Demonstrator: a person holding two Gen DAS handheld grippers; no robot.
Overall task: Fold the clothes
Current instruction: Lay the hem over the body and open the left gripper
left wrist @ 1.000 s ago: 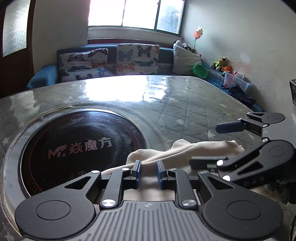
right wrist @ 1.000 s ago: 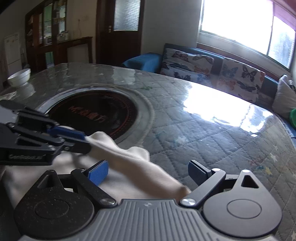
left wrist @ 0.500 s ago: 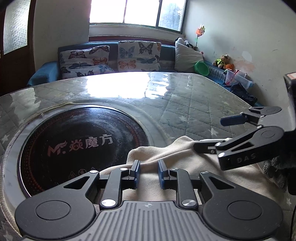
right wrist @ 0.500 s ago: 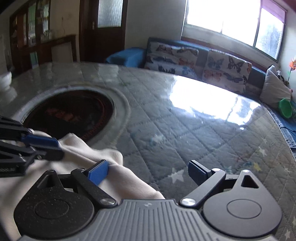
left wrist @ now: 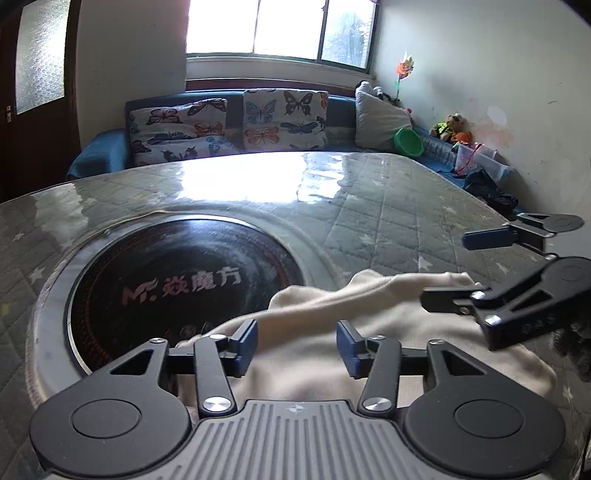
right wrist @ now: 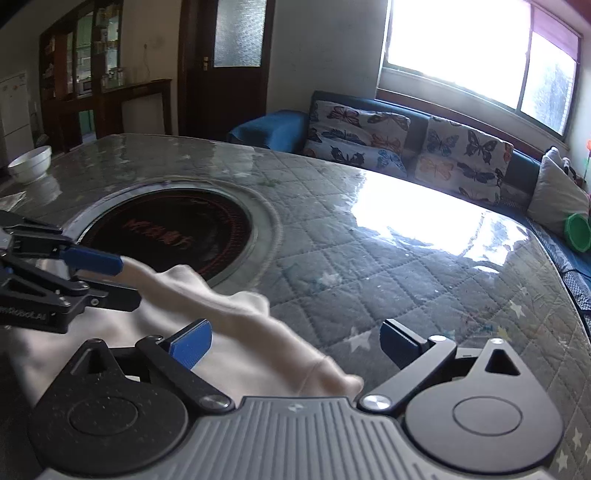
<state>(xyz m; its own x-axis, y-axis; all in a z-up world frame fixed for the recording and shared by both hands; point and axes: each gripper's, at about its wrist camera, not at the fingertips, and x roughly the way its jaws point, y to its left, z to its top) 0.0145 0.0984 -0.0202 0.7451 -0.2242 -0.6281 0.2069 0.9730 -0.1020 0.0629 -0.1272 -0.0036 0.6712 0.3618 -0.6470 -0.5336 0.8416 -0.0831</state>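
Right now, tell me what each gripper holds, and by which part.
Nothing. The left gripper has just been opening, its pads clear of the cream cloth between them. The right gripper is open too.

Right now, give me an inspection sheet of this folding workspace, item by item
Surface: quilted table under a glossy cover, round black cooktop set in it.
Job's things: cream garment bunched at the near edge, partly over the cooktop rim.
Clutter: white bowl at the far table edge.
Grippers: left gripper open, jaws just opened, cloth below them; right gripper open over the garment's edge.
Cables: nothing seen.
Surroundings: blue sofa with butterfly cushions, bright window, green basin, dark door.
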